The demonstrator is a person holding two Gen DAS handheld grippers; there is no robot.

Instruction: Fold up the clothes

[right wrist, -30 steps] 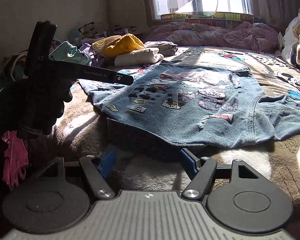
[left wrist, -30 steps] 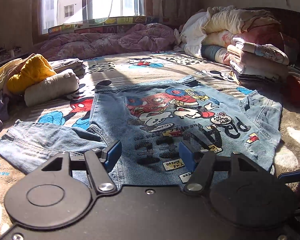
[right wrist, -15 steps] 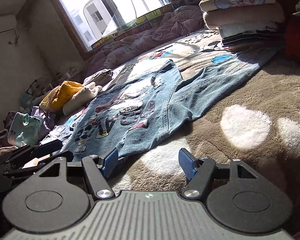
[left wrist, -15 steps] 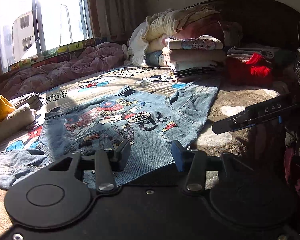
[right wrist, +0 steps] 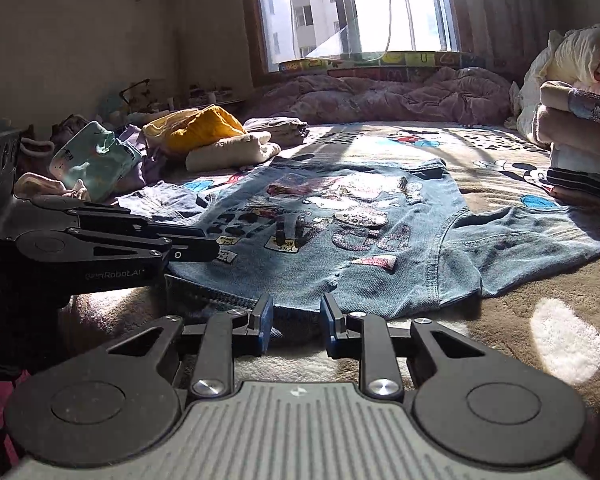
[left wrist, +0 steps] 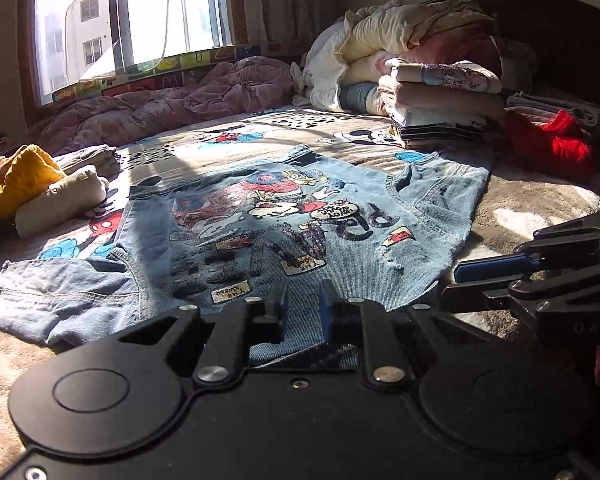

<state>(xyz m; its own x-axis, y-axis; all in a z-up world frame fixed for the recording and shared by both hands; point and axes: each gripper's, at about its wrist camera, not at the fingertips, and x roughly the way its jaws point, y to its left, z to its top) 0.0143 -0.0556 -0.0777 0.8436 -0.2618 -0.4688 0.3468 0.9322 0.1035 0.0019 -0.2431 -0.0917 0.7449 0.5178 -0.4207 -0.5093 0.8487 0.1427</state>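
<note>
Denim jacket (left wrist: 300,240): spread flat on the bed, printed back up, cartoon patches and lettering showing; one sleeve out to the left of the left wrist view, the other sleeve reaching toward the folded stack; near hem at both claws.
Left claw (left wrist: 303,312): low at the near hem, fingers narrowed with denim between them; gap still visible, so pinch on cloth looks likely, but firm contact cannot be told.
Right claw (right wrist: 296,322): at the hem edge in its own view, blue pads close together, part-closed; hem lies just beyond and between the tips; whether it bites the fabric cannot be told.
Claws relative: side by side along the same hem, right one seen at the right edge of the left wrist view, left one at the left edge of the right wrist view.
Bed blanket (left wrist: 540,208): brown plush with cartoon mouse print, sun patches.
Folded stack (left wrist: 440,108): far right, by the headboard, beyond the sleeve.
Red garment (left wrist: 548,144): right of the stack.
Yellow garment (left wrist: 16,176): far left, cream roll (left wrist: 60,200) beside it.
Pink quilt (left wrist: 172,108): bunched under the window (left wrist: 132,20).
</note>
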